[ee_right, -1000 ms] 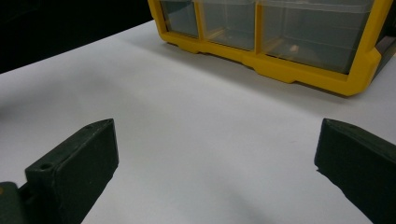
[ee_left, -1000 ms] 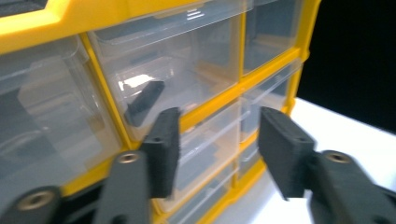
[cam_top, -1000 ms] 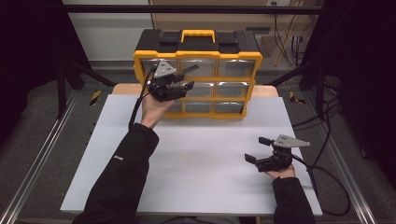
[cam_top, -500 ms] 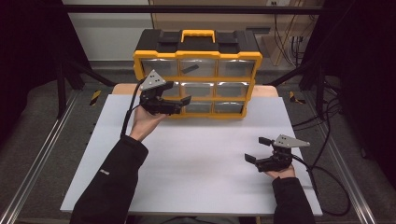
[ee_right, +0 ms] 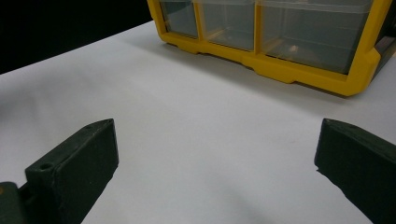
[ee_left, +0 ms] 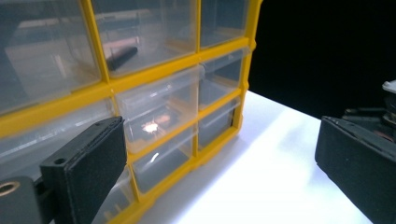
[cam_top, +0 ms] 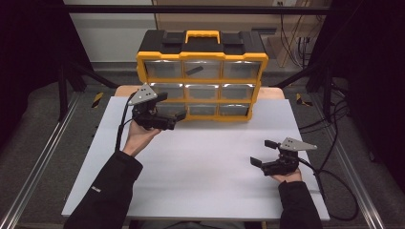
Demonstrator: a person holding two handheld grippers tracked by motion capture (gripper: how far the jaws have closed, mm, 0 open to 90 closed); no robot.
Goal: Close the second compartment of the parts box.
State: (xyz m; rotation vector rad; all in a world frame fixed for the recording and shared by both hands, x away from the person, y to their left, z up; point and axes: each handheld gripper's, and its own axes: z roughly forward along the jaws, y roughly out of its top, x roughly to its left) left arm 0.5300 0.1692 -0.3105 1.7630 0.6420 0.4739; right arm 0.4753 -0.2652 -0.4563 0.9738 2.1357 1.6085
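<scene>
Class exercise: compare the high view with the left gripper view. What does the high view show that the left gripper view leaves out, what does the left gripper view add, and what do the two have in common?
High view alone: the organiser's black lid with its yellow handle, the person's sleeves, and the right hand-held gripper, open, apart from the organiser.

Left gripper view alone: a close look between the left hand-held gripper's wide-open, empty jaws, which have just been opening, at a bright glint on a middle-row drawer.

Both: the yellow drawer organiser, the dark object in an upper drawer, and the white tabletop.
</scene>
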